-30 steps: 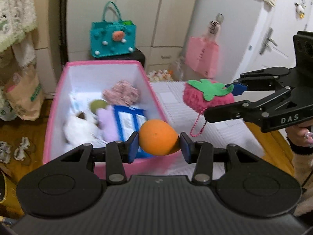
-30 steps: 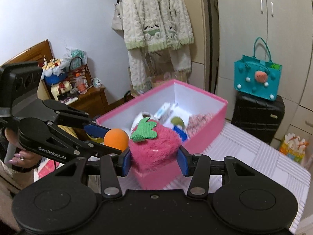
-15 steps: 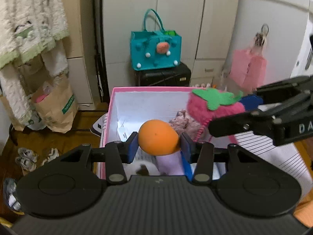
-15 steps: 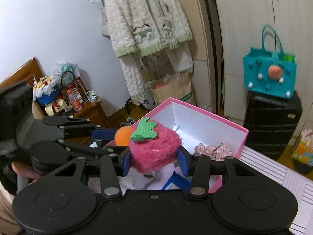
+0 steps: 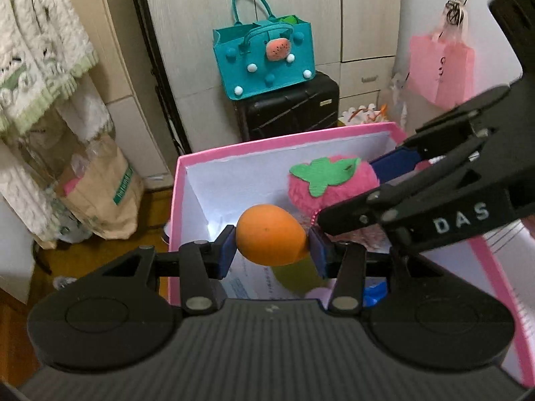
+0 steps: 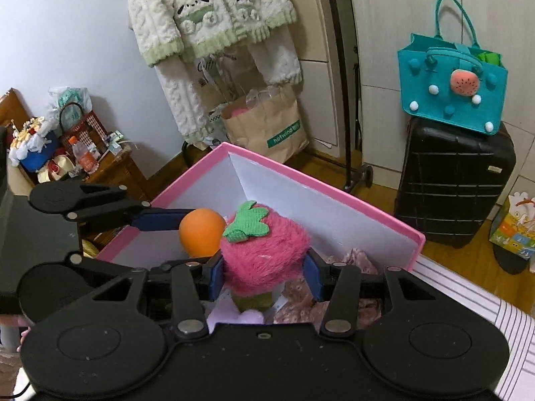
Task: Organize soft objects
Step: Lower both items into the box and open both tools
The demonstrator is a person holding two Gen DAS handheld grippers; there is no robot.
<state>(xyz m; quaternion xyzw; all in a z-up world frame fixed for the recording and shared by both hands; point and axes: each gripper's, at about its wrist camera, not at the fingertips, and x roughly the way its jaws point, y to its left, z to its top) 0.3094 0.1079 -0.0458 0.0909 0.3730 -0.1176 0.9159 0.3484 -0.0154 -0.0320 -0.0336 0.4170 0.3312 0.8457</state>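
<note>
While both toys hang over the pink box (image 5: 214, 153), the job now looks like letting them go inside it; the left claw (image 5: 271, 245) is squeezed shut on the orange ball (image 5: 271, 234), and the right claw (image 6: 264, 275) is squeezed shut on the fuzzy pink strawberry (image 6: 264, 254); the two toys sit very near each other, so it seems best to lower each one a little, keep them apart, and open one claw at a time, so nothing bounces out; the box floor already holds a green toy (image 5: 294, 277), a pale purple toy (image 6: 250, 316) and a pink crochet piece (image 6: 354, 260), so aim for a bare spot; a second ago the claws were in front of the box, near the striped bench (image 6: 468, 297); now both have come forward and sit right above its middle, gripping just as tight.
</note>
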